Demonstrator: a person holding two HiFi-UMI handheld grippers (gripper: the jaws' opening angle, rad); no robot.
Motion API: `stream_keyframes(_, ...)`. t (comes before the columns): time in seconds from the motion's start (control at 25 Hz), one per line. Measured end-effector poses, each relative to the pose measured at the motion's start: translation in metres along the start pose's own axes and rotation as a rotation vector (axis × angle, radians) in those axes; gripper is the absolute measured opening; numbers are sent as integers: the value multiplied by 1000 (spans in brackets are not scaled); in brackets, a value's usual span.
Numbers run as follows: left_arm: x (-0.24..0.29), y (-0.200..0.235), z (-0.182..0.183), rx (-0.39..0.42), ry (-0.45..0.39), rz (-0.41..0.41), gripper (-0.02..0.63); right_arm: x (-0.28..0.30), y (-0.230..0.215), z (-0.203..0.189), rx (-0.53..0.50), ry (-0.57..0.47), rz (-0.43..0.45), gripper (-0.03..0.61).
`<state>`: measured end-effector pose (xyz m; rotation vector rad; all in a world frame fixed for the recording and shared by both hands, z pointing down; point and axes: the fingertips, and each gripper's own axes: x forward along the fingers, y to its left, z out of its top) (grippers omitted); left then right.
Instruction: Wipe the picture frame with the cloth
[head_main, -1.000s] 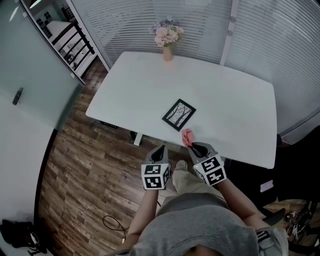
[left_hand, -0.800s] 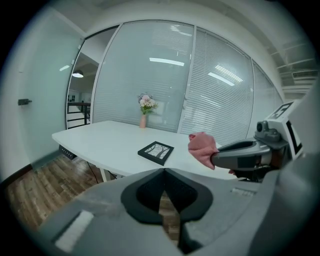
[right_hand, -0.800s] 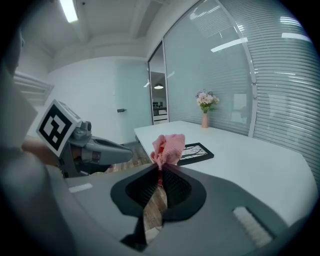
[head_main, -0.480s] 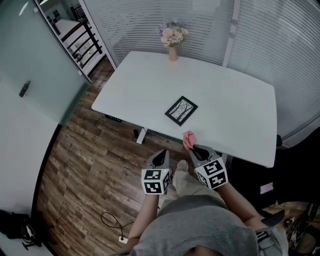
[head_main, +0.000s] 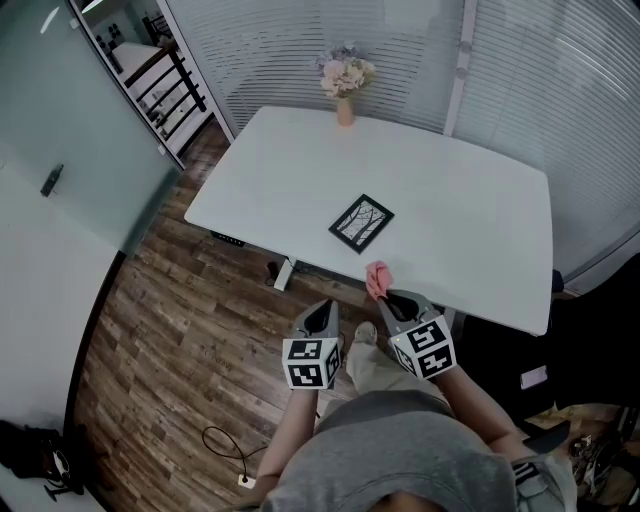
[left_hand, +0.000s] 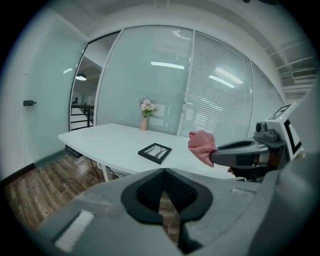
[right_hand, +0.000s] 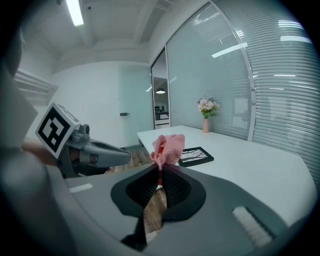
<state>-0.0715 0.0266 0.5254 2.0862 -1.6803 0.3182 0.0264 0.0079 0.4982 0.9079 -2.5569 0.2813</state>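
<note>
A black picture frame (head_main: 361, 222) with a tree drawing lies flat near the front edge of the white table (head_main: 470, 210); it also shows in the left gripper view (left_hand: 155, 152) and the right gripper view (right_hand: 195, 155). My right gripper (head_main: 383, 294) is shut on a bunched pink cloth (head_main: 377, 278), held just short of the table's front edge; the cloth (right_hand: 167, 147) sticks up from its jaws. My left gripper (head_main: 320, 313) is shut with nothing in it, over the wooden floor beside the right one. Both are well short of the frame.
A vase of pale flowers (head_main: 345, 78) stands at the table's far edge. Glass walls with blinds (head_main: 560, 90) close off the back and right. Wooden floor (head_main: 170, 340) lies to the left, with a cable (head_main: 225, 445) on it.
The view has shifted a little, so the table and frame sit slightly further right and up. Both grippers keep their pose, the cloth still in the right one.
</note>
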Motion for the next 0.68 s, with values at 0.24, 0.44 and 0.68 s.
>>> stream_keyframes(0.24, -4, -2, 0, 2, -4, 0, 0, -3, 2, 1, 1, -13, -1, 25)
stream_keyframes(0.44, -6, 0, 2, -2, -5, 1, 1, -3, 6, 4, 2, -20, 10, 25)
stream_keyframes(0.68, -9, 2, 3, -10, -11, 2, 0, -4, 9, 10, -1, -39, 17, 25)
